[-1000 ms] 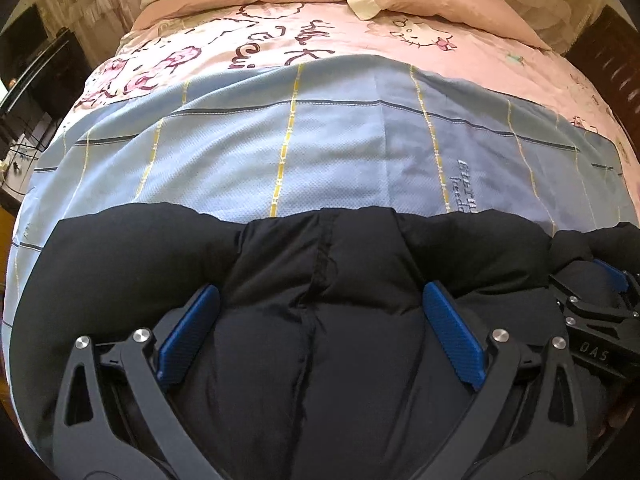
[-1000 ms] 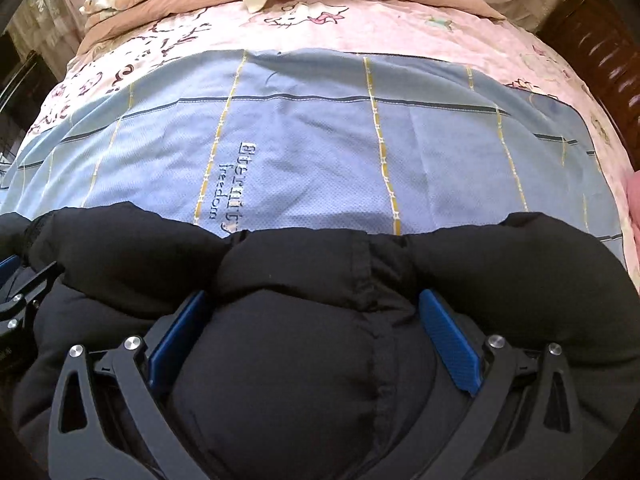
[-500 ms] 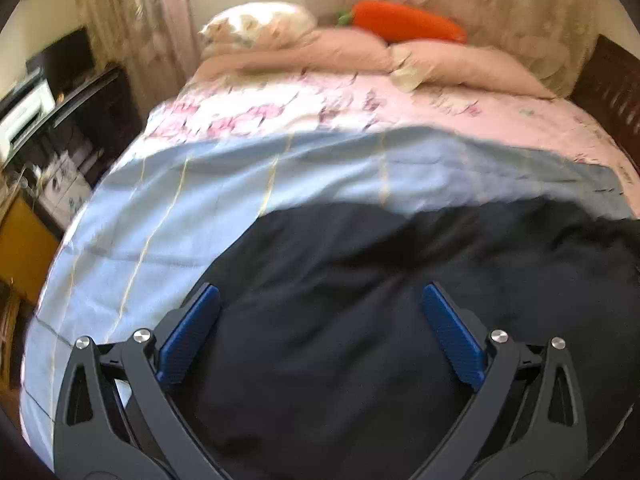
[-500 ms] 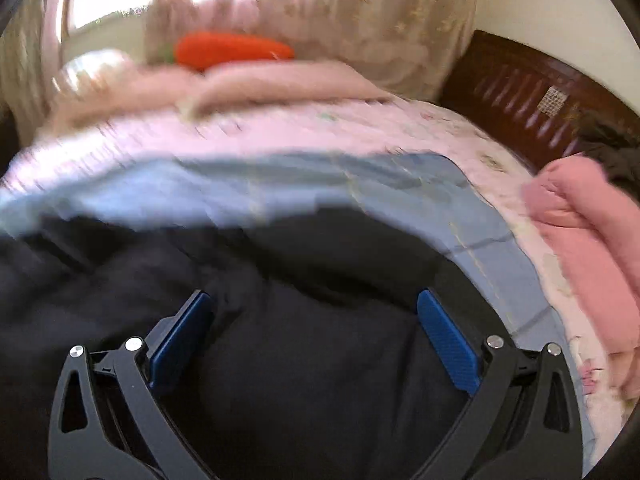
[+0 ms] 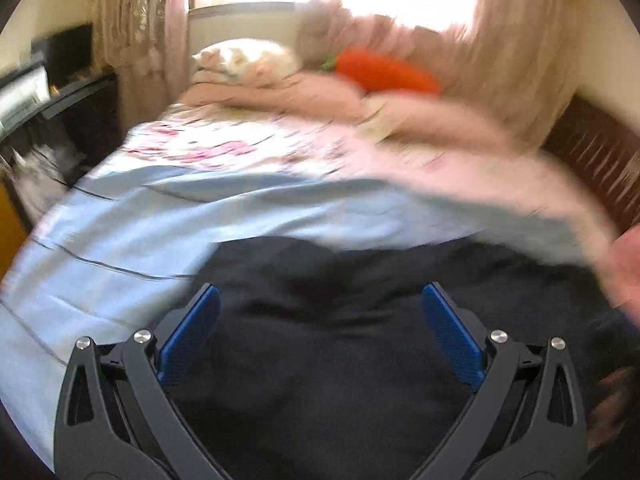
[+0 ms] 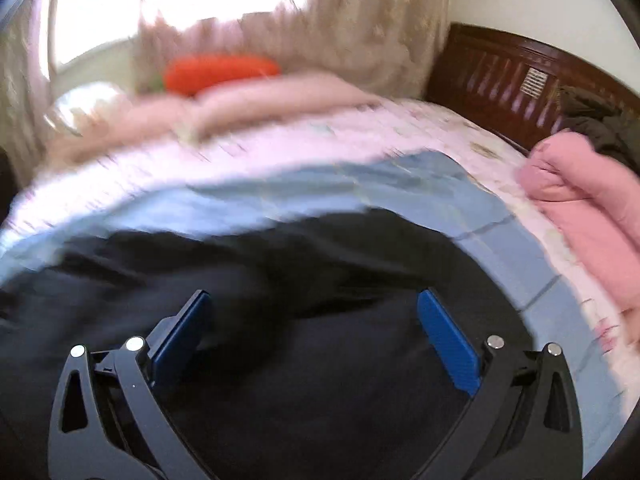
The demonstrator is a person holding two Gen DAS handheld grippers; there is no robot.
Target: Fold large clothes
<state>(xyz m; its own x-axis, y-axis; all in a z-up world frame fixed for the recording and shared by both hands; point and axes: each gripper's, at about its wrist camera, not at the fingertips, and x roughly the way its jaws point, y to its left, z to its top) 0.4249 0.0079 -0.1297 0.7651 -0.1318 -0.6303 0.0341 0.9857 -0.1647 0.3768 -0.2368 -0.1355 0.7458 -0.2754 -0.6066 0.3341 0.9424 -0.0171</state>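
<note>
A black padded jacket (image 5: 340,320) lies spread on the light blue sheet (image 5: 140,220) of the bed, and it also shows in the right wrist view (image 6: 300,300). My left gripper (image 5: 320,300) is open above the jacket with nothing between its blue pads (image 5: 192,328). My right gripper (image 6: 314,308) is open above the jacket too, with its blue pads (image 6: 448,344) wide apart. Both views are blurred by motion.
A pink patterned bedspread (image 5: 300,144) covers the far half of the bed, with pink pillows (image 6: 260,100) and an orange carrot cushion (image 5: 384,72) by the window. A folded pink blanket (image 6: 588,216) lies at the right. A dark wooden headboard (image 6: 512,76) stands behind it. A dark desk (image 5: 64,112) stands at the left.
Both grippers have risen and drawn back from the jacket's bunched edge. The views have tilted up to show the window and pillows. The jacket now lies flatter.
</note>
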